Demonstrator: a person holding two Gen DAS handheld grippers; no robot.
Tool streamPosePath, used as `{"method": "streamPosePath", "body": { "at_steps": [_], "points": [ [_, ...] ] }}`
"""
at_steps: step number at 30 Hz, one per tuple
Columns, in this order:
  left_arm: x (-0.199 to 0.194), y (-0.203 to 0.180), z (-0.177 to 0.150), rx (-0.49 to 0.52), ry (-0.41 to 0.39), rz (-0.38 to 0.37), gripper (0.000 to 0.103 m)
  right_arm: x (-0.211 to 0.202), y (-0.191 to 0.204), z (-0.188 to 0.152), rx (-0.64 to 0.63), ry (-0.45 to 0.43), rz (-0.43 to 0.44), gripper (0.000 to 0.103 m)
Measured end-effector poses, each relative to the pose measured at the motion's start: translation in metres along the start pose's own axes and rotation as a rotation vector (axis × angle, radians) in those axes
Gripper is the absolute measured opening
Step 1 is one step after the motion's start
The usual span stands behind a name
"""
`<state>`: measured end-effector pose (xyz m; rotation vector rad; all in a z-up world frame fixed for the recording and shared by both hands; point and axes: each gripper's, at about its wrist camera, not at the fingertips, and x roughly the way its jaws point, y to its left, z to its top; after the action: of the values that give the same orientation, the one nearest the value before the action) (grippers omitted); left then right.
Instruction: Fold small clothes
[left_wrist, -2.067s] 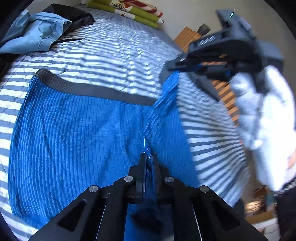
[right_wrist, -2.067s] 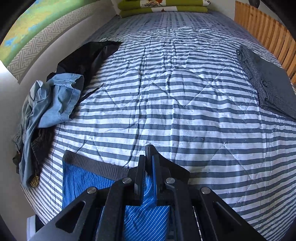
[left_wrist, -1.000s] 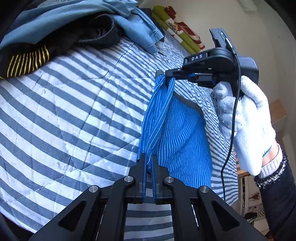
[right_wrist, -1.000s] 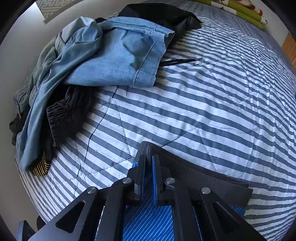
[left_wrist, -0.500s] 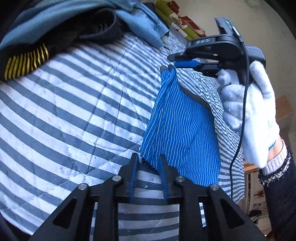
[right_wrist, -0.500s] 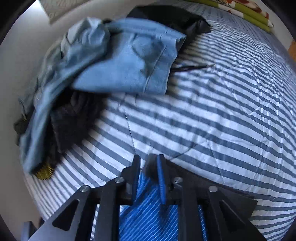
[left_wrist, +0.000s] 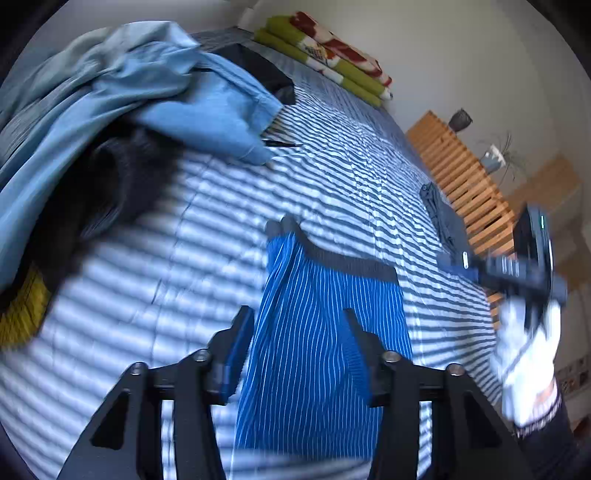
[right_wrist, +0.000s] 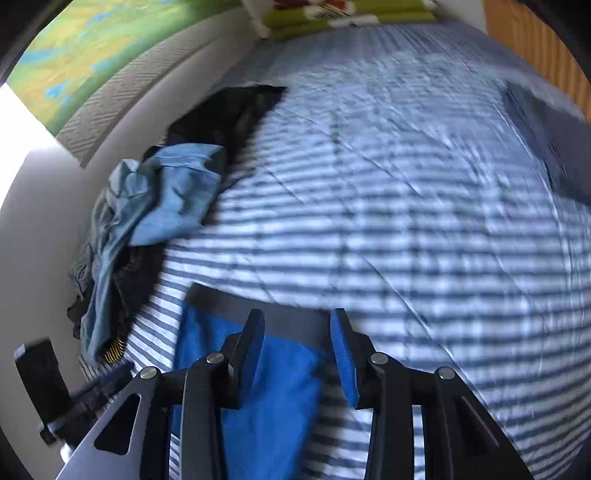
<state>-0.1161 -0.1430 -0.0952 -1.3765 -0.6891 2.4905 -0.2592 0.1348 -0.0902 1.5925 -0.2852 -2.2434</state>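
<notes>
The blue pinstriped shorts (left_wrist: 325, 332) with a dark grey waistband (left_wrist: 347, 262) lie folded lengthwise on the striped bed cover (left_wrist: 351, 166). My left gripper (left_wrist: 299, 325) hovers above their lower half. Its jaws are opening and nothing is pressed between them. In the right wrist view my right gripper (right_wrist: 297, 328) hangs over the waistband (right_wrist: 258, 306) of the shorts (right_wrist: 266, 398), its jaws also opening and free of cloth. A white-gloved hand (left_wrist: 528, 350) holds the blurred right gripper (left_wrist: 450, 265) off to the right of the shorts.
A heap of light blue denim (left_wrist: 166, 92) and black clothes (left_wrist: 110, 184) lies at the left edge of the bed. A folded grey garment (left_wrist: 443, 218) rests beside the wooden slatted rail (left_wrist: 472, 184). Green and red folded blankets (left_wrist: 332, 55) are at the far end.
Both grippers went from shut on the shorts' edge to apart, letting the cloth go. Both pulled back and upward, the right one swinging away to the right. The shorts now lie flat.
</notes>
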Motion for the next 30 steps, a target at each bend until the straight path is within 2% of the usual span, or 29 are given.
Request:
{"method": "streamPosePath", "body": {
  "at_steps": [2,4,10,14,17,18,19,24,25,28,30],
  "points": [
    [0.023,-0.003,0.018,-0.020,0.037,-0.021,0.057,0.010,-0.019,-0.010,0.046,0.031,0.021,0.034],
    [0.045,-0.005,0.031,-0.022,0.063,0.006,0.062,0.022,-0.031,-0.018,0.081,0.052,0.052,0.034],
    [0.095,0.002,0.054,-0.058,0.128,0.063,0.065,0.053,-0.031,-0.024,0.095,0.088,0.127,0.036],
    [0.112,0.009,0.063,-0.073,0.148,0.054,0.065,0.067,-0.036,-0.022,0.125,0.107,0.175,0.036],
    [0.115,0.006,0.064,-0.044,0.152,0.036,0.064,0.075,-0.036,-0.024,0.124,0.125,0.198,0.036],
    [0.117,0.004,0.065,-0.032,0.152,0.036,0.059,0.077,-0.036,-0.024,0.122,0.130,0.201,0.036],
    [0.118,0.002,0.066,-0.022,0.151,0.031,0.046,0.078,-0.036,-0.024,0.119,0.128,0.200,0.036],
    [0.130,0.004,0.068,-0.016,0.153,0.021,0.017,0.083,-0.038,-0.017,0.151,0.115,0.235,0.035],
    [0.129,0.005,0.067,-0.010,0.146,0.016,0.016,0.084,-0.036,-0.017,0.147,0.112,0.234,0.027],
    [0.121,0.007,0.067,-0.016,0.119,-0.022,0.012,0.080,-0.026,-0.016,0.102,0.097,0.199,0.013],
    [0.110,0.011,0.070,-0.048,0.079,-0.082,0.011,0.070,-0.021,-0.012,0.089,0.063,0.215,0.011]
  ]
}}
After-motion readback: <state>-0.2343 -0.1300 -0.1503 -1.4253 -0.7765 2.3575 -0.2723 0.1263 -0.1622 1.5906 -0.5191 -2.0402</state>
